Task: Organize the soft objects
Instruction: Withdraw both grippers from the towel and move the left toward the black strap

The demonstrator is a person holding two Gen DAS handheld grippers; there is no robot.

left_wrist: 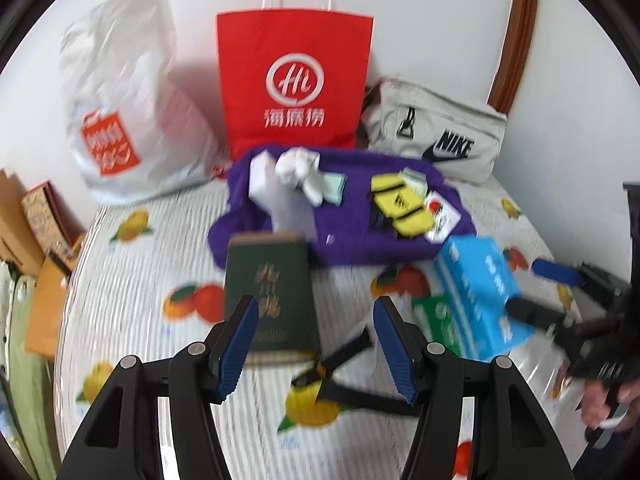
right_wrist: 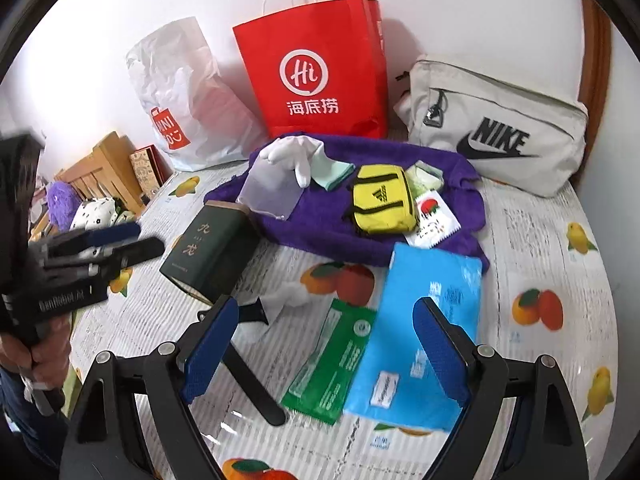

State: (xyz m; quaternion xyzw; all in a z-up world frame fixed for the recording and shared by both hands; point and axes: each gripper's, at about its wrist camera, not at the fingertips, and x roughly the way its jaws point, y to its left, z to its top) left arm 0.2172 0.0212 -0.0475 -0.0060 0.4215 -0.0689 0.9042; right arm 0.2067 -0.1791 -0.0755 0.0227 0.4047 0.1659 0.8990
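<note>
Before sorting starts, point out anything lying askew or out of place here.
The dark green box lies tipped on its side, its top end resting against the edge of the purple towel. A blue packet overlaps the green packet beside it. Nothing looks spilled or damaged.

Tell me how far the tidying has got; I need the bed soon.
Done: nothing visibly sorted. The yellow pouch, white gloves and blue pack lie loose around the purple towel. In hand: nothing; left gripper and right gripper are open. Left: everything, perhaps into the red bag.
</note>
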